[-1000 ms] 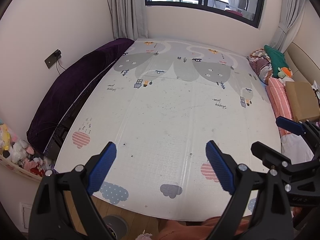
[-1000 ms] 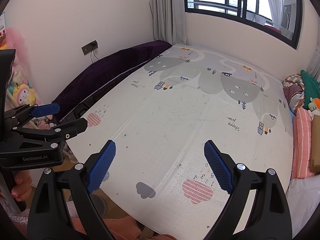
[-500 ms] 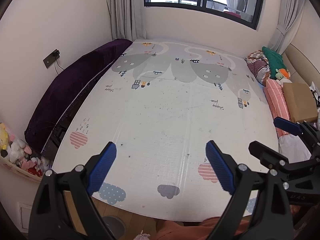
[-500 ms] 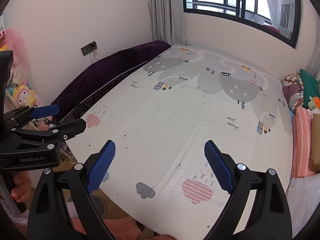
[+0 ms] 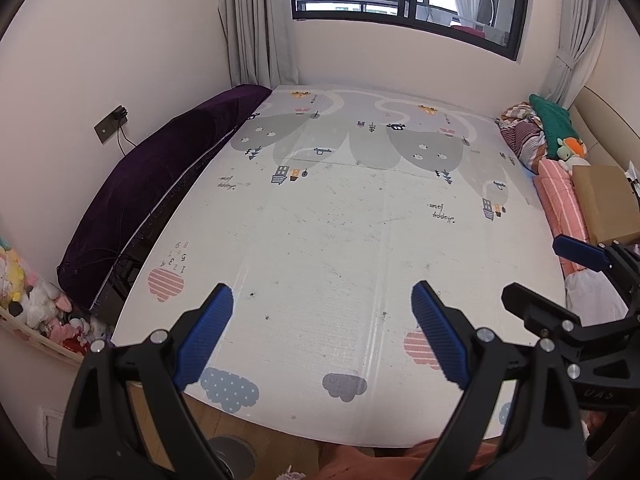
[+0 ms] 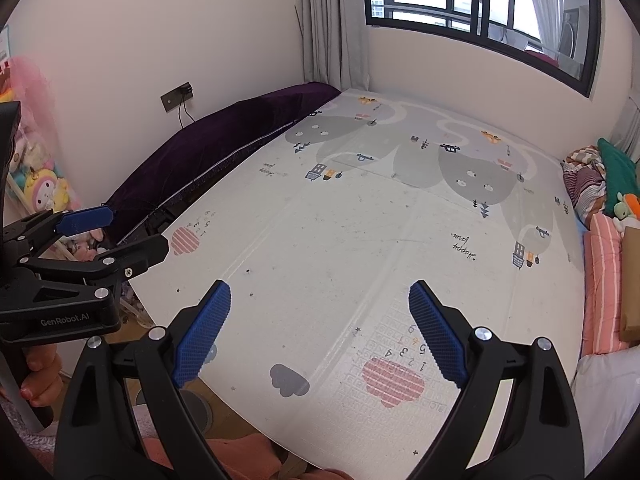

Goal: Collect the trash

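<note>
Your left gripper (image 5: 322,336) hangs above the near edge of the play mat (image 5: 340,232), its blue-padded jaws spread wide with nothing between them; your right gripper (image 6: 320,334) is held the same way just beside it, jaws wide apart and empty, and it shows in the left view at the right border (image 5: 576,280); the left one shows in the right view at the left border (image 6: 92,236), with your hand (image 6: 38,376) gripping its handle below. The trash you can make out is only small dark specks and crumbs (image 5: 252,294) scattered over the white mat; one speck lies just past the tip of your left gripper's left pad, others sit farther out toward the middle of the mat, all of them beyond the jaws and none between them; in the right view similar specks (image 6: 248,271) lie just ahead of the left pad; what the specks are cannot be told at this size. A long purple bolster (image 5: 160,184) runs along the mat's left edge against the wall; folded bedding (image 5: 560,196) and a cardboard box (image 5: 604,200) lie along the right edge.
</note>
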A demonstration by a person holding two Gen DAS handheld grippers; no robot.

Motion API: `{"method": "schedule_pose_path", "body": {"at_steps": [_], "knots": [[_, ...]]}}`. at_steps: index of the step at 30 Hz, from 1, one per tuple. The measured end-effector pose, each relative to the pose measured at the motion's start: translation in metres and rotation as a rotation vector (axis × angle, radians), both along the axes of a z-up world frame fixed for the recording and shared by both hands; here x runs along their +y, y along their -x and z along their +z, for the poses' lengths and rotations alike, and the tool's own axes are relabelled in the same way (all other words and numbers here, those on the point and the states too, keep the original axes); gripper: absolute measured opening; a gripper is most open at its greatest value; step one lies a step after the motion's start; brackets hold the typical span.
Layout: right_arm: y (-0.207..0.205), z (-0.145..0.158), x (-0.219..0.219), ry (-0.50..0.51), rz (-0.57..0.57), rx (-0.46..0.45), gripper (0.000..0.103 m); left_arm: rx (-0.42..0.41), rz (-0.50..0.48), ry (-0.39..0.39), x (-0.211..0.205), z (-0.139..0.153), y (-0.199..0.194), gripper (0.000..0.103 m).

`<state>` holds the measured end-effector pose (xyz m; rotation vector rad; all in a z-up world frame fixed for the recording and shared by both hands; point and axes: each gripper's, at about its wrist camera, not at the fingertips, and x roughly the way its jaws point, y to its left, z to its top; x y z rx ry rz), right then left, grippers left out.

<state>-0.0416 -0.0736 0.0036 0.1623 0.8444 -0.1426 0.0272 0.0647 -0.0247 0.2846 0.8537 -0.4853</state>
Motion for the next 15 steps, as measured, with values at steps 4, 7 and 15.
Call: {"method": "schedule_pose_path", "body": {"at_steps": [4, 7, 15], "knots": [[0.001, -0.001, 0.000, -0.001, -0.001, 0.001, 0.088, -0.006, -0.004, -0.003, 0.000, 0.000, 0.002, 0.090], [0.002, -0.002, -0.001, -0.005, 0.000, 0.004, 0.088, 0.000, -0.001, -0.010, -0.002, -0.001, 0.004, 0.090], [0.008, -0.009, -0.001, -0.020, 0.001, 0.013, 0.089, 0.043, 0.021, -0.020, -0.003, -0.009, 0.001, 0.090]]}}
